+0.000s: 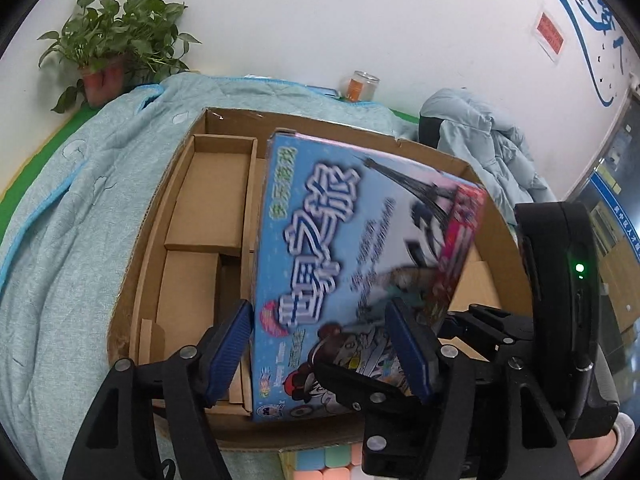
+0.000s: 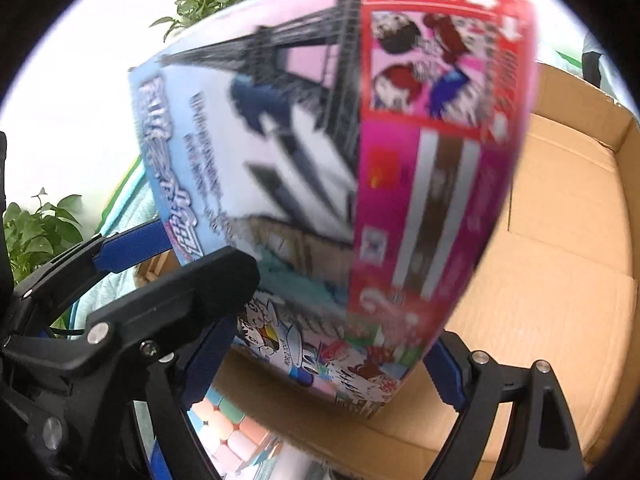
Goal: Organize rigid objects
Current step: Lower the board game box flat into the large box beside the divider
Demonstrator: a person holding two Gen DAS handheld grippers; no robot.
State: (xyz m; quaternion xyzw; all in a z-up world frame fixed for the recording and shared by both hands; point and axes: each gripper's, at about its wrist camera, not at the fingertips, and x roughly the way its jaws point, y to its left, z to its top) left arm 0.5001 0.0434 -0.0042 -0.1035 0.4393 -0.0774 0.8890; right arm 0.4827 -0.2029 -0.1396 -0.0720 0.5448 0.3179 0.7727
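One game box (image 1: 360, 248), printed glossy card in blue, pink and red with a dark tower on its lid, hangs tilted over the open cardboard box (image 1: 224, 120), its near end low and its far end raised toward the wall (image 1: 320, 20). The right gripper (image 2: 330, 340) is clamped on the near end, a blue pad touching each side. The left gripper (image 1: 320, 308) straddles the same end: one ribbed blue pad lies against the box's narrow side and the other crosses its lid, but whether they are pressing I cannot tell.

The cardboard box is plain brown corrugated board with low walls. Its left part is filled with smaller lidless cartons (image 1: 212, 200), rectangular and set close together. The right part, under the game box, is bare flat board.

The cardboard box rests on a pale teal quilt (image 1: 80, 220), soft and wrinkled, edged in brighter blue. A green surface (image 1: 24, 184) shows past the quilt on the left. Just beside the near wall lies a cube of pastel tiles (image 1: 320, 460).

Behind, a leafy potted plant (image 1: 116, 36) and a glass jar (image 1: 362, 86) stand against the white wall. A light blue padded jacket (image 1: 480, 136) is heaped near the box's far right corner.
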